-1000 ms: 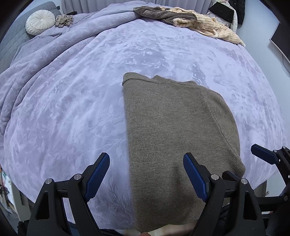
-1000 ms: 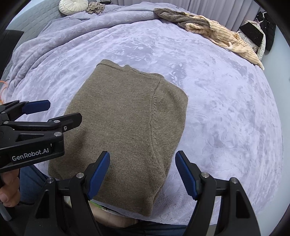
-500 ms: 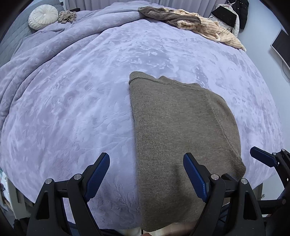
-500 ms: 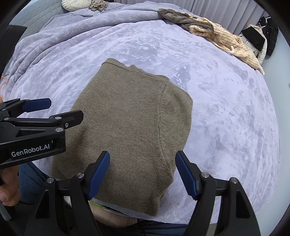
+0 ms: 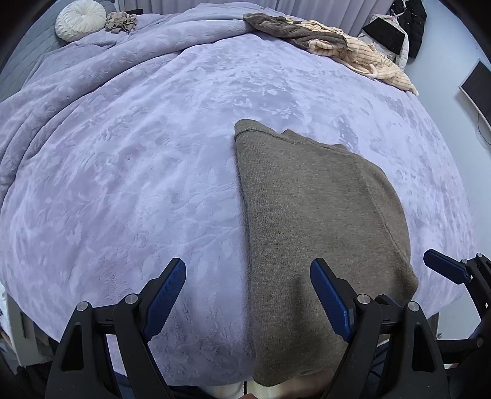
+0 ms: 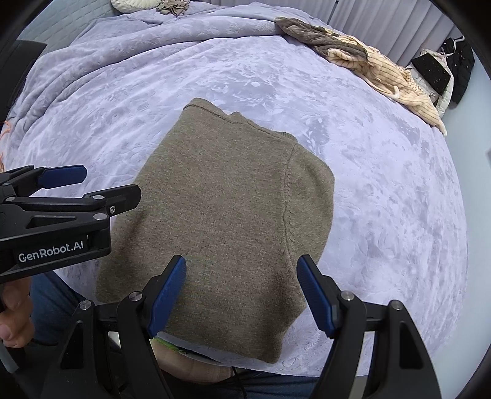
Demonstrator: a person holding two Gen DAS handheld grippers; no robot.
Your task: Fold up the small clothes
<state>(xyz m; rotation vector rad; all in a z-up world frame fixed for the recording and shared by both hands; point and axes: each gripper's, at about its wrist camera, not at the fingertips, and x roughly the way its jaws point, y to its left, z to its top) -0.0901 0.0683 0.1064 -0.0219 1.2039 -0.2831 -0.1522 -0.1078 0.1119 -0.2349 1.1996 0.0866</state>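
Note:
An olive-brown knit sweater (image 5: pixel 310 208) lies folded lengthwise on the lavender bed cover (image 5: pixel 153 153), its near end hanging over the bed's front edge. It also shows in the right wrist view (image 6: pixel 233 214). My left gripper (image 5: pixel 248 294) is open and empty, hovering over the sweater's left edge near the bed's front. My right gripper (image 6: pixel 241 294) is open and empty above the sweater's near end. The left gripper (image 6: pixel 67 187) also shows at the left of the right wrist view, and a finger of the right gripper (image 5: pixel 445 267) at the right of the left wrist view.
A pile of brown and cream striped clothes (image 5: pixel 331 43) lies at the bed's far right. A round white cushion (image 5: pixel 81 20) and a small crumpled beige garment (image 5: pixel 121 21) sit at the far left. Dark bags (image 6: pixel 445 70) stand beyond the bed.
Both grippers have shifted slightly; the sweater sits a little further right in the left wrist view and further from the right wrist camera. Both stay open. The sweater has not moved.

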